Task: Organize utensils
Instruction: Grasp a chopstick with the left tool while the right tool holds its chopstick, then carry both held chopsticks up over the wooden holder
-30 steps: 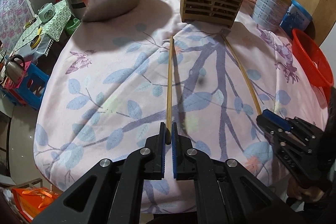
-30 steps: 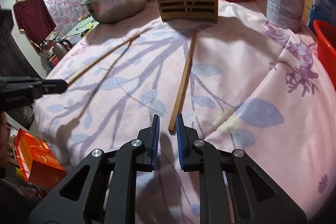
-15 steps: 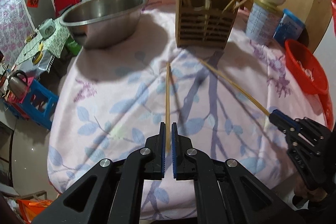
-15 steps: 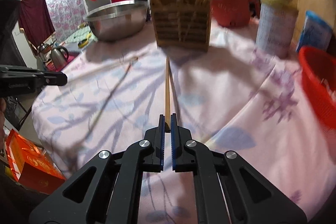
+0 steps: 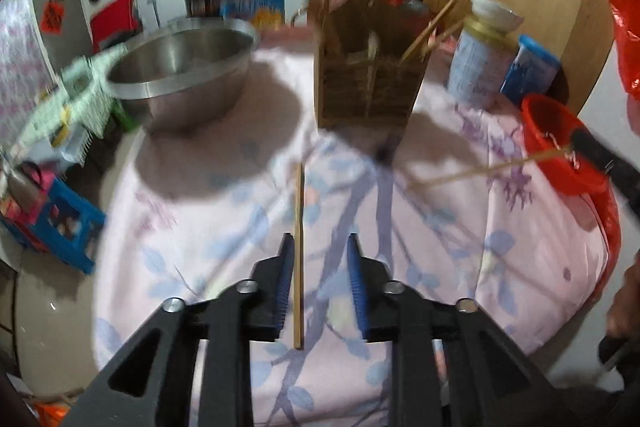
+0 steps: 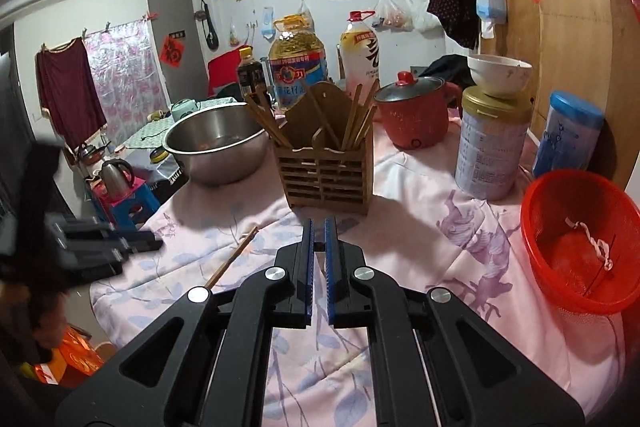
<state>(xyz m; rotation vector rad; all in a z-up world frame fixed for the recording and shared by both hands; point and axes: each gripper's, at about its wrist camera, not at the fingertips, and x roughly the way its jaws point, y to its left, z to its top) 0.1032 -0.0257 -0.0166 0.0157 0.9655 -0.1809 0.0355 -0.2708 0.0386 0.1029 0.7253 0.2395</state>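
Note:
A wooden slatted utensil holder (image 5: 366, 83) (image 6: 326, 171) with several chopsticks stands at the back of the pink floral tablecloth (image 5: 460, 259). My left gripper (image 5: 320, 259) is open above the cloth; one chopstick (image 5: 298, 247) lies between its fingers, close to the left one, and also shows in the right wrist view (image 6: 232, 259). My right gripper (image 6: 319, 227) is nearly shut. In the left wrist view it (image 5: 576, 143) holds a second chopstick (image 5: 484, 169) lifted over the cloth, pointing left. That chopstick is barely visible in the right wrist view.
A steel bowl (image 5: 184, 67) (image 6: 216, 143) stands at back left. A tin can topped with a white bowl (image 6: 494, 143), a blue canister (image 6: 568, 135), a red pot (image 6: 414, 115) and oil bottles (image 6: 296, 67) stand behind. A red basket (image 6: 580, 243) (image 5: 560, 143) is right.
My left gripper opened and released its chopstick, which now lies on the cloth. My right gripper rose with its chopstick, lifting it off the cloth. Both views pulled back and up.

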